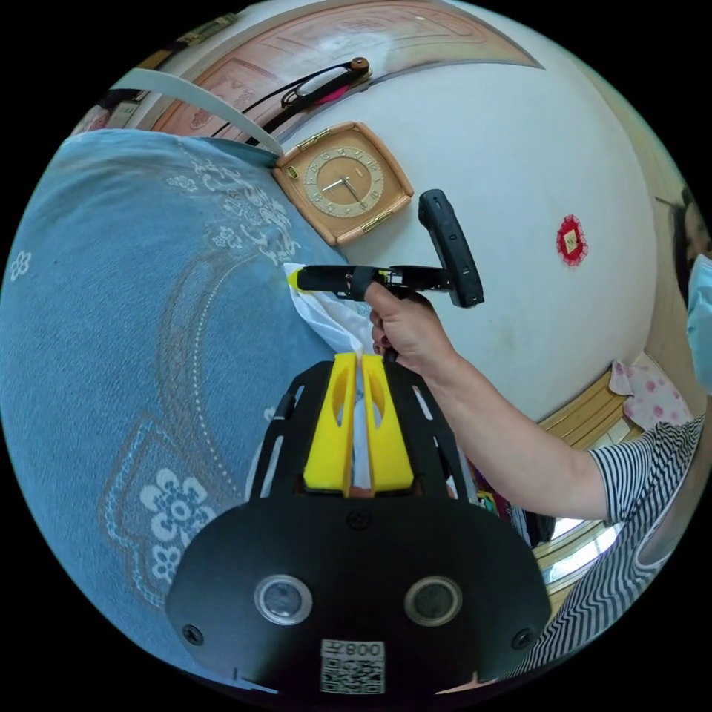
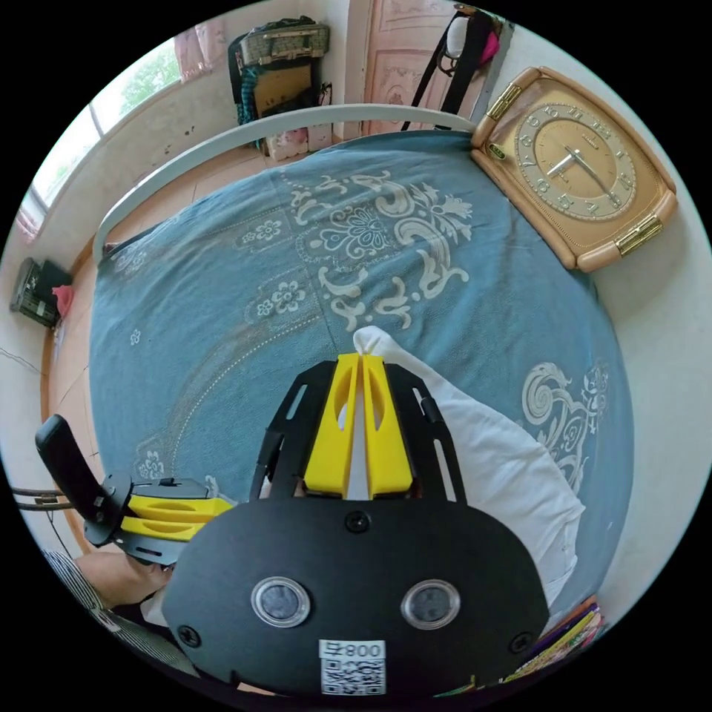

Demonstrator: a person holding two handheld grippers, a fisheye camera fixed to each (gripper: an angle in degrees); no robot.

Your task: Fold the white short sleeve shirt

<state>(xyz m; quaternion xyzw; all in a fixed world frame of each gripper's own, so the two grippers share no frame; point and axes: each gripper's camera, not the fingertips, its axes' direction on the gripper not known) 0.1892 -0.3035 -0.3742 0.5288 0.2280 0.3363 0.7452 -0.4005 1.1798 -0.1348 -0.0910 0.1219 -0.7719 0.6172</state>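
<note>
The white shirt [image 1: 332, 320] is held up over the blue bed cover [image 1: 111, 334]. My left gripper [image 1: 360, 360] has its yellow jaws shut on a fold of it. Just beyond, my right gripper [image 1: 294, 279], held in a person's hand [image 1: 408, 330], pinches another edge of the shirt. In the right gripper view the right gripper [image 2: 361, 360] is shut on the shirt [image 2: 504, 460], which bunches out past the jaw tips and drapes down to the right above the bed. The left gripper [image 2: 226, 512] sits at the lower left, jaws together.
The bed cover [image 2: 245, 311] has a pale floral pattern, and a white rail [image 2: 222, 144] runs along its far edge. A wooden-framed clock [image 2: 578, 167] leans against the white wall by the bed. The person's arm in a striped sleeve [image 1: 630, 489] reaches in from the right.
</note>
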